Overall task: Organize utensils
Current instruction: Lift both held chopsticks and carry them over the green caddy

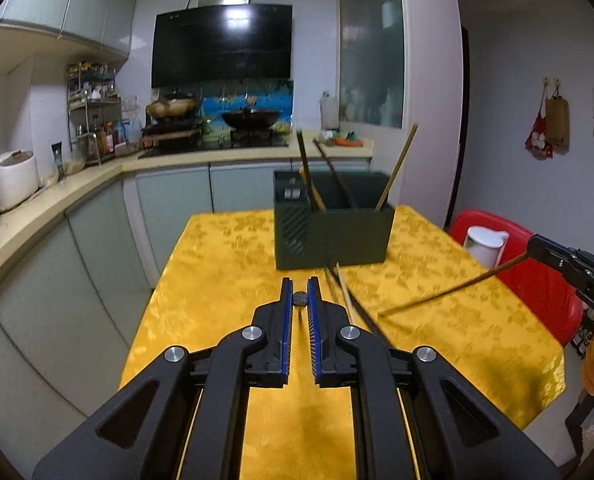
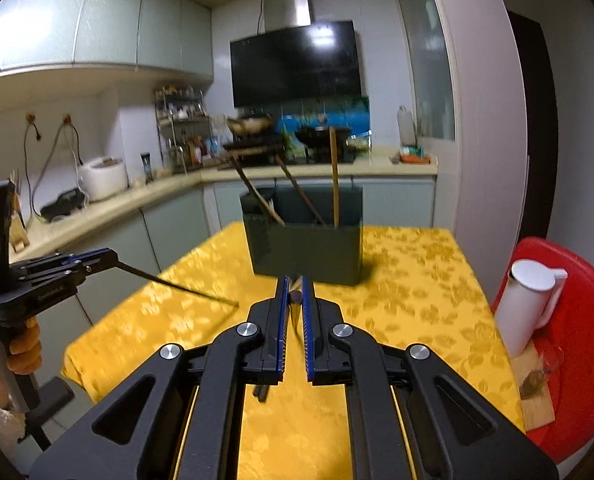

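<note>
A: How far has the sorting got?

B: Three chopsticks (image 2: 334,176) are stood in the green holder (image 2: 309,252) near the worktop's (image 2: 417,280) far edge. One dark chopstick (image 2: 177,286) is clamped in the left tool (image 1: 300,286), a brown chopstick (image 1: 449,290) in the right tool (image 2: 296,286).

A: What is left?

B: Both are held above the cloth; two more (image 1: 347,300) lie by the holder.

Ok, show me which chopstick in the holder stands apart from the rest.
The pale chopstick at the green holder's right end; the others lean left.
</note>
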{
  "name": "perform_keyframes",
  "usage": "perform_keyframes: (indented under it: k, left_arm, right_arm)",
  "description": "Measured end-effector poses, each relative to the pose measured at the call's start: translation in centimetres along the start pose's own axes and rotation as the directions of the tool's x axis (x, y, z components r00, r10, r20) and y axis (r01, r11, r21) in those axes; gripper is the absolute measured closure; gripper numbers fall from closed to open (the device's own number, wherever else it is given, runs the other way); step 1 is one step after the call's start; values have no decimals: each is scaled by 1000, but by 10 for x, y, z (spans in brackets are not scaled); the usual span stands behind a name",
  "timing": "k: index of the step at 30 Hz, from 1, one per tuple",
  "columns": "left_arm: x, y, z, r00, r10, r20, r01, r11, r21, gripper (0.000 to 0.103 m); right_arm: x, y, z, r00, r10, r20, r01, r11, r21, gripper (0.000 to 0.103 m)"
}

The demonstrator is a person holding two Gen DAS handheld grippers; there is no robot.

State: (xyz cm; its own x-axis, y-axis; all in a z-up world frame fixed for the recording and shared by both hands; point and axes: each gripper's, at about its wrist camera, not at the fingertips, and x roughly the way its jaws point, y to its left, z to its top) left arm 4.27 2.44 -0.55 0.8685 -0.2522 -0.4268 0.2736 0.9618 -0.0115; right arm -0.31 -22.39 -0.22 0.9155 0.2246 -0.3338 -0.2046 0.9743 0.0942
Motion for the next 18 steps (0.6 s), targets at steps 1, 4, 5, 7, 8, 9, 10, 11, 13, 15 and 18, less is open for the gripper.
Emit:
perform_keyframes:
  k: [1,4,5,7,8,9,10,11,13,15,18]
  left_arm:
    - [-3,0,4,1000,-4,8,4,1000,2,96]
    - [-10,0,19,999,-22,31,21,1000,9,96]
    - [-11,0,24,999,-28,37,28,1000,13,96]
    - [-13,0,32,998,-37,45,36,999,21,96]
    - [-13,-1,35,998,-40,47,39,999,25,96]
    - [-12,-1,39,998,-42,48,41,999,30,96]
    - [-12,-1,41,998,-43,47,42,999,32,96]
    - [-10,-1,43,998,-45,44,44,999,31,96]
    - [-7,-1,45,998,-49,35,48,998,27,96]
    - [-5,-1,47,998,-48,35,47,999,25,96]
    - [-3,-1,48,998,-49,32,48,999,24,96]
  right_arm:
    - [0,-1,3,1000,0,6,0,1000,-1,96]
    - [-1,-4,17,1000,15,23,-15,1000,9,96]
    - [-1,-5,20,999,21,28,-22,1000,14,96]
    - [-1,-8,29,999,30,37,-31,999,26,96]
    - [-1,-9,34,999,34,39,-36,999,32,96]
    - [0,-11,38,999,36,37,-37,999,37,96]
    - [1,-12,41,999,39,36,-40,998,43,96]
    - [2,-13,45,998,45,34,-47,998,50,96]
    - [6,-15,51,998,58,25,-59,997,55,96]
    - [11,-17,54,998,60,13,-61,996,61,96]
    - [22,-20,57,998,67,-16,-65,995,76,96]
